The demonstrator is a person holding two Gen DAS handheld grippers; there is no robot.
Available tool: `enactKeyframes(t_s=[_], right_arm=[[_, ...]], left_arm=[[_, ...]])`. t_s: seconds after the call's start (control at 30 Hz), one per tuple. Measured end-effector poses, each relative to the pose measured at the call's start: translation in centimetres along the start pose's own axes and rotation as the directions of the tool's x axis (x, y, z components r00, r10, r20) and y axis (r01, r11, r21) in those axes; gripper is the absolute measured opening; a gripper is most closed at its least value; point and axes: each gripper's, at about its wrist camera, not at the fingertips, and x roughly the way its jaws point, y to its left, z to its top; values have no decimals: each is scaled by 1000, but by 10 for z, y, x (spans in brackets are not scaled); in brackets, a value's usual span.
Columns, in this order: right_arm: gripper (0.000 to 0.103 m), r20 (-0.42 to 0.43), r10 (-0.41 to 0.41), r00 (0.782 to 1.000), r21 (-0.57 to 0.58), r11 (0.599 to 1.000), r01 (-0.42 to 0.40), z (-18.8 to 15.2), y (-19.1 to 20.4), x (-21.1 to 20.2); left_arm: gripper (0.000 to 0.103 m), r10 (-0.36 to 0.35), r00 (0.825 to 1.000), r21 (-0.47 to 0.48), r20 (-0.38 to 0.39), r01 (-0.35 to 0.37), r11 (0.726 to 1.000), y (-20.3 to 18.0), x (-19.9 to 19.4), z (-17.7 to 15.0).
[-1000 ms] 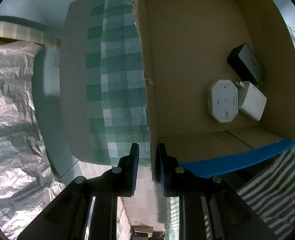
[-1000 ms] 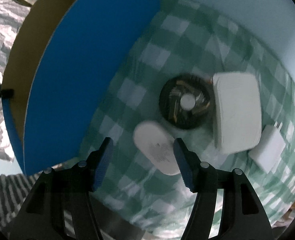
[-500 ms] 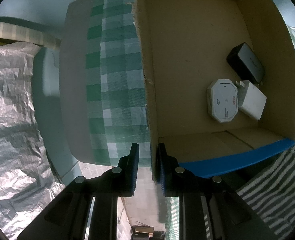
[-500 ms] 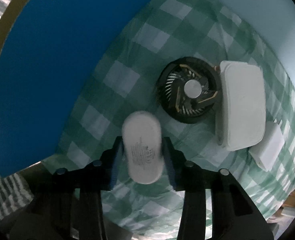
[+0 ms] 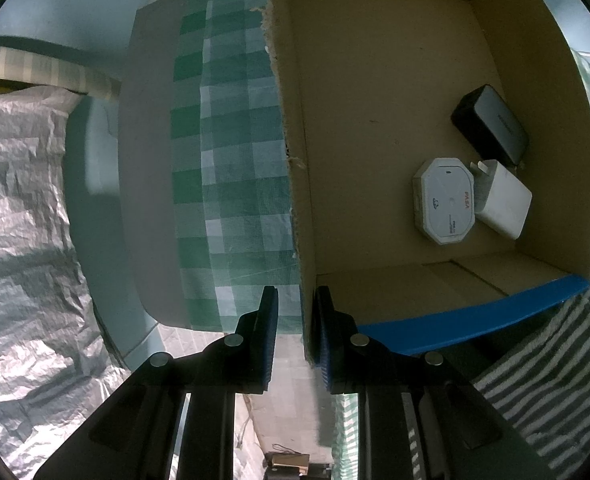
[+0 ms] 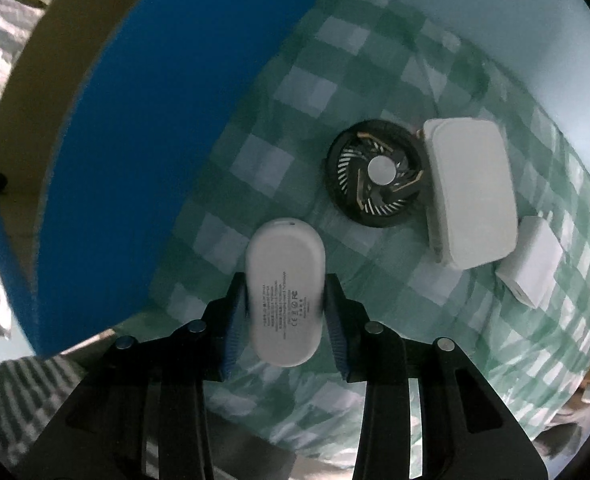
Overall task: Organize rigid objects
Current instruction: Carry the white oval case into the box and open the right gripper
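Right gripper (image 6: 283, 316) has its jaws clenched on the white oval power bank (image 6: 283, 292), lifted above the checked cloth (image 6: 255, 168); left gripper (image 5: 295, 336) pinches the cardboard box (image 5: 379, 92) wall.

A white oval power bank (image 6: 283, 292) (printed underside facing up) is sitting clamped between the fingers of the right gripper (image 6: 283, 308), hanging above the green checked cloth (image 6: 295, 92) beside the blue-sided cardboard box (image 6: 135, 120).

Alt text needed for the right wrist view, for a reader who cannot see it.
The right gripper holds a white oval plastic power bank between its fingers, above a green checked tablecloth. Beyond lie a round black fan, a white rounded rectangular case and a small white charger block; a blue-sided cardboard box stands left.
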Motion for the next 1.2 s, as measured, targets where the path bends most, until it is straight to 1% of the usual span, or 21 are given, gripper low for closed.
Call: enactKeyframes(t_s=[0.27, 0.43, 0.53, 0.6, 0.67, 0.7, 0.9, 1.1, 1.2], right_arm=[[37, 49, 25, 998, 3, 1000, -25, -4, 12, -39], [37, 81, 39, 996, -11, 999, -38, 1, 13, -63], [37, 110, 58, 992, -33, 998, -54, 9, 29, -83], [37, 129, 70, 989, -48, 997, -65, 18, 24, -100], [37, 144, 87, 986, -73, 994, -78, 26, 36, -110], [37, 149, 91, 985, -79, 994, -80, 29, 40, -106], [37, 152, 103, 983, -139, 987, -82, 47, 72, -117], [37, 132, 108, 985, -183, 980, -82, 62, 97, -100], [37, 106, 97, 990, -191, 979, -76, 66, 105, -87]], left_arm=[[19, 1, 1000, 6, 1, -1, 1000, 0, 0, 0], [19, 1, 1000, 7, 2, -1, 1000, 0, -1, 0], [19, 3, 1000, 10, 1, -3, 1000, -1, -1, 0], [19, 4, 1000, 13, 0, -4, 1000, -1, -1, 1], [19, 4, 1000, 12, 1, -4, 1000, -1, -1, 1], [19, 4, 1000, 12, 1, -4, 1000, -1, -1, 1], [19, 0, 1000, 12, -1, 0, 1000, -2, -1, 1], [19, 5, 1000, 19, -3, -5, 1000, -2, -1, 1], [19, 4, 1000, 18, -1, -4, 1000, -3, -1, 1]])
